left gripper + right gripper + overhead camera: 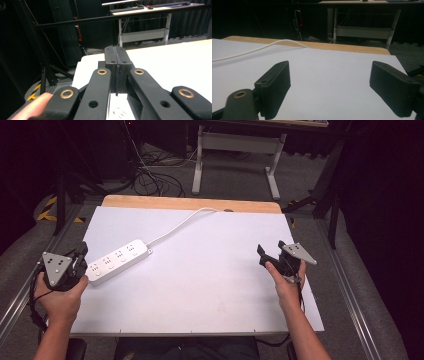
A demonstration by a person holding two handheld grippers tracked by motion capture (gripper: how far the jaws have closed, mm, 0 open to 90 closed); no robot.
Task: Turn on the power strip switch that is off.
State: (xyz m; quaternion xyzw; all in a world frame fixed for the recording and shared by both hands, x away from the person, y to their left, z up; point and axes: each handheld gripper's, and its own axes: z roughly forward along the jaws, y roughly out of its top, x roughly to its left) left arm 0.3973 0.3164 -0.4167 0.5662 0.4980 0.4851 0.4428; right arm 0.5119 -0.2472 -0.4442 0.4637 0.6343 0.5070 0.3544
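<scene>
A white power strip [118, 259] lies at the left of the white table [210, 285], and its white cable [180, 224] runs to the far edge. My left gripper [80, 254] rests at the table's left edge just beside the strip's near end. In the left gripper view its jaws are pressed together with nothing between them [117, 62]. At the right side of the table a hand holds my right gripper [270, 251]. Its jaws stand wide apart over bare table [330, 82], and the cable [262, 48] shows far to the left.
A wooden strip [190, 202] borders the table's far edge. Beyond it stand a white desk frame [235, 155] and tangled cables [150, 180] on the floor. Metal rails [350, 285] run along both sides of the table.
</scene>
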